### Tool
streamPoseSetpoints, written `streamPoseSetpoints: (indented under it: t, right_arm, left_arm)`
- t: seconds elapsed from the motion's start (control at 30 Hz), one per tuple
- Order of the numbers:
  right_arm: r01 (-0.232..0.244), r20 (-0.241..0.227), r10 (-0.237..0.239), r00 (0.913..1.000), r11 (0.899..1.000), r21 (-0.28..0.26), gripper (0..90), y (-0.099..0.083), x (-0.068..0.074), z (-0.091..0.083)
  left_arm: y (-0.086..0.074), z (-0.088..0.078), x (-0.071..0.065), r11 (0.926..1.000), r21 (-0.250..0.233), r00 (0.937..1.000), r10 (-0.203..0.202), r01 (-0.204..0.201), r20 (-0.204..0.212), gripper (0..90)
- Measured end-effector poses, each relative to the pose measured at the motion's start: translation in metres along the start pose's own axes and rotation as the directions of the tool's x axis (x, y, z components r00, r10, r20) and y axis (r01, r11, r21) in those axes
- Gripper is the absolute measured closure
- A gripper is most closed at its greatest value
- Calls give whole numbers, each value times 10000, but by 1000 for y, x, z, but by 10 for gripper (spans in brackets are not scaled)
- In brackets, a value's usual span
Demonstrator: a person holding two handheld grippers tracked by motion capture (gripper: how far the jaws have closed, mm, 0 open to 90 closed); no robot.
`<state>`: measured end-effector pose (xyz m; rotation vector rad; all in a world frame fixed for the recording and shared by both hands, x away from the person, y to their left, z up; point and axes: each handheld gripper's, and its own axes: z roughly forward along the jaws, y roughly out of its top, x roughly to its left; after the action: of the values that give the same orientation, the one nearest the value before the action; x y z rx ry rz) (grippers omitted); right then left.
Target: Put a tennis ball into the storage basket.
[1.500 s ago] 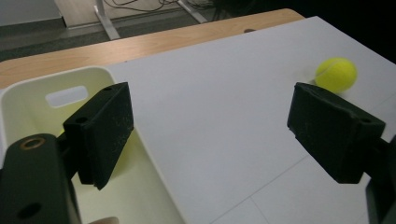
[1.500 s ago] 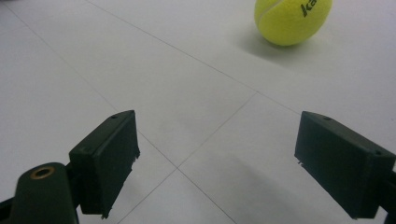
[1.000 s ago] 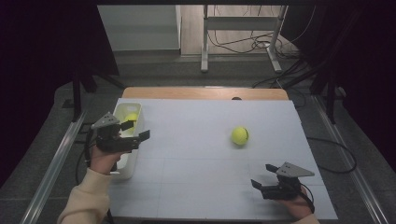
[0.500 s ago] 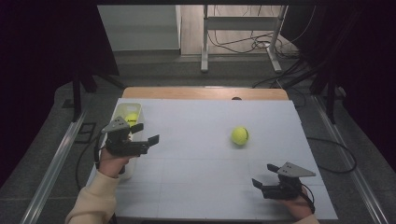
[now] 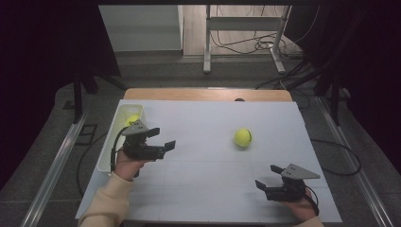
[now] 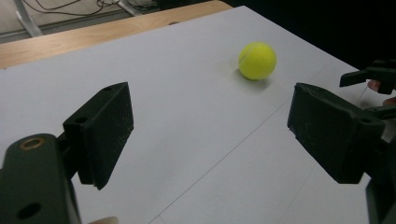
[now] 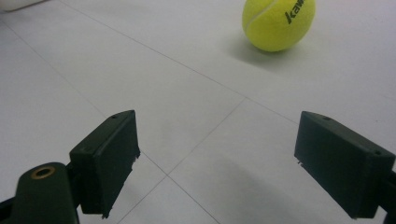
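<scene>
My left gripper (image 5: 163,139) has swung away from the white bin (image 5: 109,142), jaws apart and empty, toward the tennis ball (image 5: 242,137) lying mid-table. My right gripper (image 5: 266,180) waits near-right, jaws apart, so the pick-up falls to the left.

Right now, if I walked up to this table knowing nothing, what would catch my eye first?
Probably the bright yellow tennis ball lying alone on the white table, right of centre. Next, the two black hand-held tools: the left tool near a white bin holding another yellow ball, the right tool at the near right corner. Both stand open and empty.
</scene>
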<state>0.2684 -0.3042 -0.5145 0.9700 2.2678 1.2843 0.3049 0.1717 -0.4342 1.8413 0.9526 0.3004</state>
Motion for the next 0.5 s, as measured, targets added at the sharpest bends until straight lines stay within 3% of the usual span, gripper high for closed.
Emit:
streamPoseSetpoints:
  t: [0.5]
  right_arm:
    - [109, -98, -108, 9999, 9999, 20, 144, 4, -2, 7]
  left_arm:
    - [2, 25, -11, 9996, 248, 9995, 115, -122, 294, 150]
